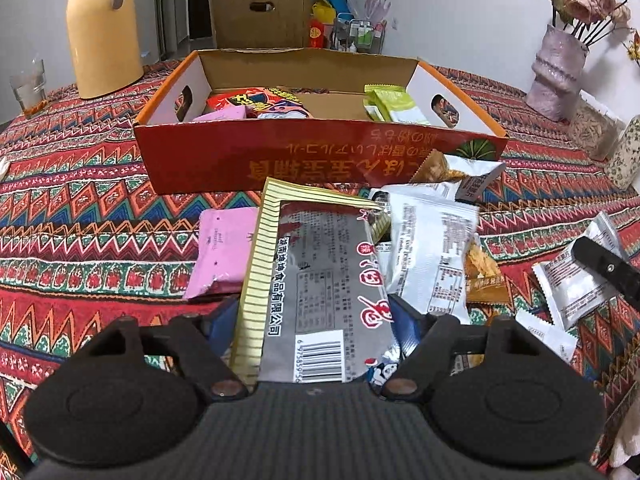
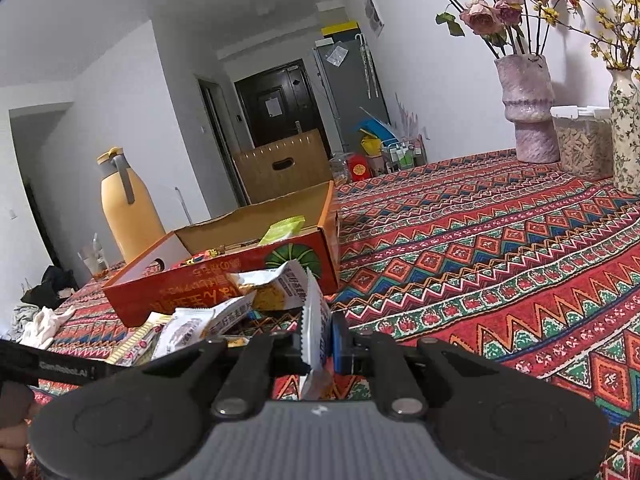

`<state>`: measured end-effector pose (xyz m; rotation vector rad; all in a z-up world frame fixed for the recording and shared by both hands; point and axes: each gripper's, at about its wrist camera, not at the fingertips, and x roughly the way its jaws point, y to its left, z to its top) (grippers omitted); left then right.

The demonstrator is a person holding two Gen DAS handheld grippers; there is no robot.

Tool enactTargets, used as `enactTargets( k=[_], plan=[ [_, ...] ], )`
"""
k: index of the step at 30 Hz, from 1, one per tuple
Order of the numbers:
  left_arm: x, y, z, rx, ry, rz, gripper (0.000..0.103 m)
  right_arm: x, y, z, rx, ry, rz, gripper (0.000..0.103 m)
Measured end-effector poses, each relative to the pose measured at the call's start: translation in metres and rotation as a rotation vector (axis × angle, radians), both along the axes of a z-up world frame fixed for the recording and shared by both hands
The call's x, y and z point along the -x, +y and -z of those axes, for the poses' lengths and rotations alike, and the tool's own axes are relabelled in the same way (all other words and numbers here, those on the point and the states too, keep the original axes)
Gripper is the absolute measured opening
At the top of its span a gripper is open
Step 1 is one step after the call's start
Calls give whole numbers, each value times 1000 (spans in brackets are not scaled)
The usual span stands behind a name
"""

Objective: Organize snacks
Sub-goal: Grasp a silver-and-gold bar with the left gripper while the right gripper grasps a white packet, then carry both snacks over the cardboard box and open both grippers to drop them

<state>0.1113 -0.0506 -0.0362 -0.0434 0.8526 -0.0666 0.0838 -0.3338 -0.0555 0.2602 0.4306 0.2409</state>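
— Leftmost first, then: what is seen between the left gripper (image 1: pixel 316 316) fingers?

— A large grey-and-yellow packet (image 1: pixel 316 272) is framed by the two blue pads, its long axis running straight ahead, away from the gripper and toward the cardboard box (image 1: pixel 320 156). The jaws stand partly apart with the packet's near end between them; the pads appear to lie against its edges, though a firm squeeze cannot be confirmed. A pink packet (image 1: pixel 224 252) is partly tucked under its left side, and a white packet (image 1: pixel 432 248) overlaps it on the right.

— And the box?

— It is placed directly beyond the packet's far end, open-topped, with red and pink snacks already in its left part and green packets (image 1: pixel 394 104) at its right.

— What is held further right?

— A small white packet with a serrated edge (image 2: pixel 316 320) is pinched edge-on by the right gripper (image 2: pixel 320 344), whose jaws are closed tight on it. From there the box lies ahead and to the left, beyond the loose pile.

— Which hand is judged nearer?

— The left one, probably: its packet already points into the box.
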Motion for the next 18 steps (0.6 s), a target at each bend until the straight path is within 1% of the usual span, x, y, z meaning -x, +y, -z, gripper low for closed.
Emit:
enactTargets(
  k=[3, 4, 5, 9, 13, 18],
  plan=[
    [1, 0, -1, -9, -6, 3, 67, 1, 0, 0, 2, -1, -1, 10],
    [2, 0, -3, -13, -14, 5, 62, 1, 1, 0, 4, -3, -1, 10],
    [3, 0, -4, -15, -20, 11, 54, 2, 1, -1, 5, -3, -1, 10],
    [5, 0, -6, -13, -28, 24, 42, 3, 3, -3, 14, -10, -1, 10],
    [9, 2, -11, -8, -47, 26, 39, 7, 4, -8, 20, -22, 0, 10],
    [15, 6, -24, -9, -97, 24, 38, 10, 10, -16, 28, -39, -10, 10]
  ],
)
